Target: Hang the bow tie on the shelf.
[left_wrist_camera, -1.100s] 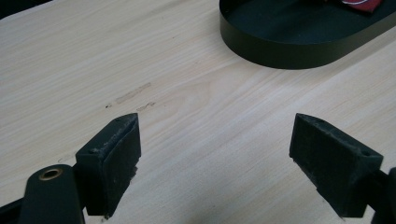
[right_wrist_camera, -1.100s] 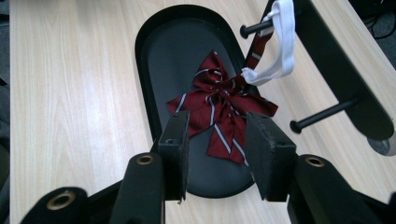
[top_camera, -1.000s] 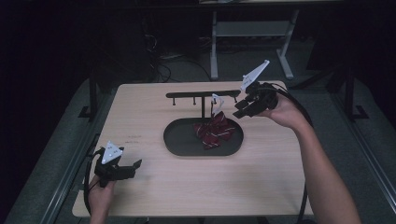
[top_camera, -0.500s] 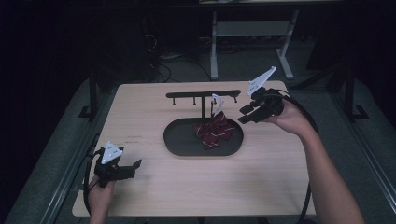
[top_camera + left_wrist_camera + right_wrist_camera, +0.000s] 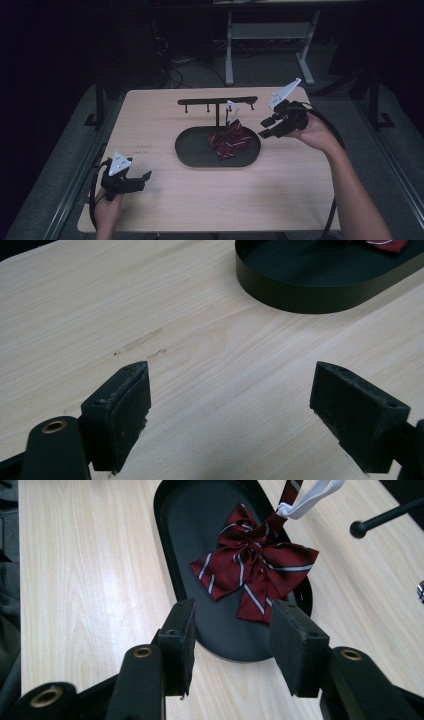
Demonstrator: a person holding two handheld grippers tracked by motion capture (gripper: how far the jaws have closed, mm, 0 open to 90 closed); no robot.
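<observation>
The right hand-held gripper (image 5: 266, 128) hovers with nothing between its jaws, which have just been opening, just beside the striped maroon bow tie (image 5: 255, 570) lying ahead of it in the black oval tray (image 5: 192, 152). A white loop (image 5: 310, 499) rises from the bow. The left hand-held gripper (image 5: 232, 405) rests wide open and empty on the tabletop (image 5: 150, 120), well apart from the tray.

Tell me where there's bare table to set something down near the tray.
Free: the wood between the left gripper and the black tray, and the near edge of the table. Crowded: the tray, where the red bow hangs from the rack, with the right gripper alongside.
</observation>
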